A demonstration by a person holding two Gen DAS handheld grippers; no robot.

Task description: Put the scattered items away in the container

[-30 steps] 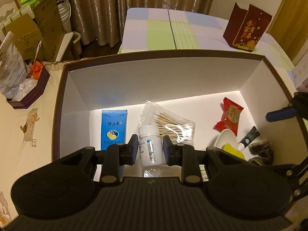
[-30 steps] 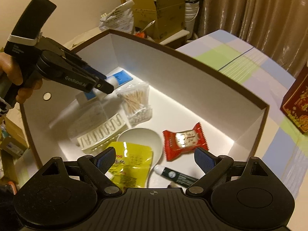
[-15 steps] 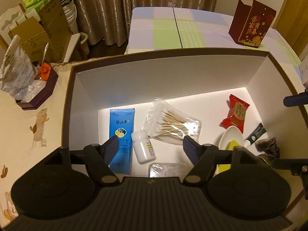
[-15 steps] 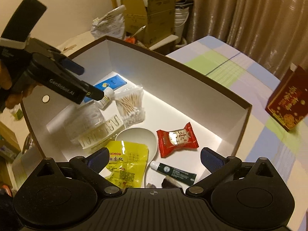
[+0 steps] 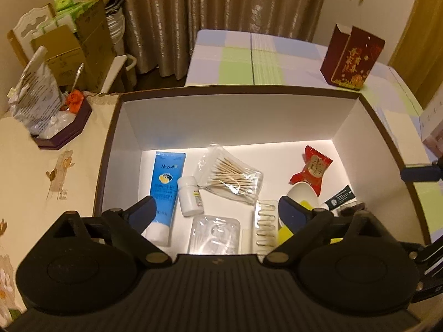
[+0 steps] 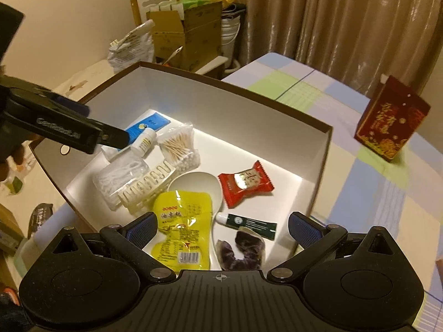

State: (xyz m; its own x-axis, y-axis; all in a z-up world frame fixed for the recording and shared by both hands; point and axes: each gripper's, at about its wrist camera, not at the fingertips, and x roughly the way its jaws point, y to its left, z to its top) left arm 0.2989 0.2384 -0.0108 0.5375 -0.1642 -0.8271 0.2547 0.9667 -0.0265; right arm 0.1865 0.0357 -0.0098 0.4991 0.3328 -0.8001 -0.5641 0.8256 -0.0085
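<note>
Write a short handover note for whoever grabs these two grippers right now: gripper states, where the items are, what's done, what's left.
Left hand-held gripper: open, empty; its jaws have just been opening, nothing between them.
Right hand-held gripper: open, empty.
In the box: white pill bottle lying between the blue tube and the bag of cotton swabs; also the red candy, yellow packet, white spoon and green tube.
Done: bottle lies released in the box.
Left: no scattered item is visible nearby; check the table outside these views.
</note>
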